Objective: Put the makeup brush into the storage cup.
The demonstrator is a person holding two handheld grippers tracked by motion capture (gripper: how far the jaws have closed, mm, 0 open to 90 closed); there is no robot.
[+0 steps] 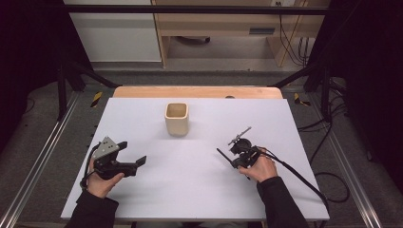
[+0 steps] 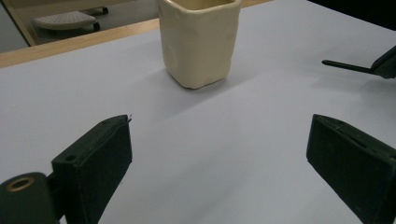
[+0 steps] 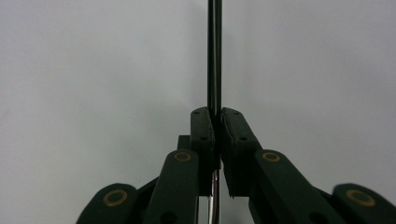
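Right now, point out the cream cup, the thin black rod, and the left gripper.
cream cup (image 1: 177, 121), high view, on its front wall.
thin black rod (image 3: 214, 56), right gripper view, on the shaft above the closed jaws.
left gripper (image 2: 219, 154), left gripper view, midway between its two open jaws.

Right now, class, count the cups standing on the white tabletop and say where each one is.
1. A single cream, square-sided cup stands upright at the far middle of the white tabletop, ahead of the open left gripper and apart from both grippers. Nothing seems to hide another.
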